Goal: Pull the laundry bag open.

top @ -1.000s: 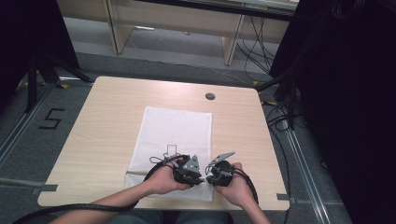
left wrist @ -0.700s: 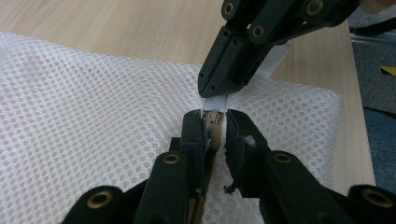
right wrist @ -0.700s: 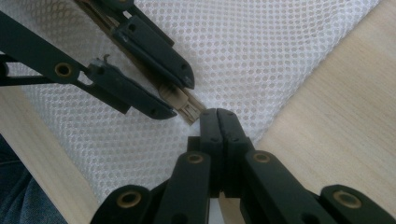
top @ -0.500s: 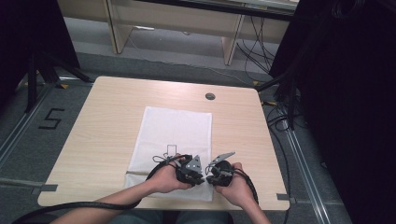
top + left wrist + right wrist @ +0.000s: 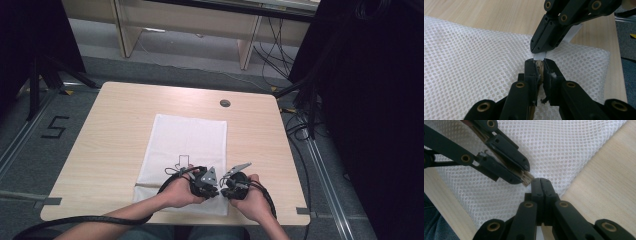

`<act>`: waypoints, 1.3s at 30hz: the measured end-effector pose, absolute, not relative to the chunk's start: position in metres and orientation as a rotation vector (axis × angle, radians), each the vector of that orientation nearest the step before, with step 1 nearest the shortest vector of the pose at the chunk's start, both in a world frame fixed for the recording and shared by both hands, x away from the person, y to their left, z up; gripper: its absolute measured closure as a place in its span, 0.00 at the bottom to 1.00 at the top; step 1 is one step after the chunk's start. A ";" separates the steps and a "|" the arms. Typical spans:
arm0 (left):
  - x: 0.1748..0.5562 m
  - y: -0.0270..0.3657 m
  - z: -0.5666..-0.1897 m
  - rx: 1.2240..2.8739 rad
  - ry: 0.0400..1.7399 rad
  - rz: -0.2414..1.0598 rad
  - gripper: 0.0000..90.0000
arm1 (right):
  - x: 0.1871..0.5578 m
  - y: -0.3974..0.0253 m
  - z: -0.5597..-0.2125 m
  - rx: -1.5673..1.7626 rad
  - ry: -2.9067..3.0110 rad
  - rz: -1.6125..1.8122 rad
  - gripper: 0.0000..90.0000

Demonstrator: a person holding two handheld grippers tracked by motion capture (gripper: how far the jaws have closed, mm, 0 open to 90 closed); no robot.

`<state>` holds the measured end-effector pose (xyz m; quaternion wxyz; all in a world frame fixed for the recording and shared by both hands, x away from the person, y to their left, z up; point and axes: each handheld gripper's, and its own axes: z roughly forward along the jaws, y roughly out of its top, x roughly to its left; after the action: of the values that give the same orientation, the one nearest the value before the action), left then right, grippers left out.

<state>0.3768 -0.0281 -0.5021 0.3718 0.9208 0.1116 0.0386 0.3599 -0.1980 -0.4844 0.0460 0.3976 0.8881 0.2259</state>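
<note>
Mesh bag (image 5: 187,150), white, flat on desk (image 5: 120,130). Unchanged over last second. Left tool (image 5: 539,65) nearly closed on pale tab (image 5: 539,56); right tool (image 5: 540,182) fully closed, pinching tab. Opening pending.

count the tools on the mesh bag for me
2. The left tool and the right tool meet tip to tip over the near edge of the white mesh bag, one in each hand.

From my seat I see a pale wooden table (image 5: 125,125) on grey floor (image 5: 30,140), a wooden desk frame (image 5: 185,20) beyond, and black curtains (image 5: 370,100) at right.
</note>
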 end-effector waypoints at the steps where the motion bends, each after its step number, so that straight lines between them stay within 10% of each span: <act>1: 0.377 -0.028 -0.502 2.361 0.287 0.098 0.90 | 0.360 -0.198 -0.484 1.209 2.711 0.689 1.00; 39: 0.372 -0.013 -0.491 2.339 0.273 0.108 0.91 | 0.363 -0.199 -0.485 1.189 2.715 0.687 1.00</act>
<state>0.3718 -0.0126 -0.4913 0.3823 0.9169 0.1068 0.0423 0.3625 -0.1986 -0.4849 0.0497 0.3904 0.8913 0.2254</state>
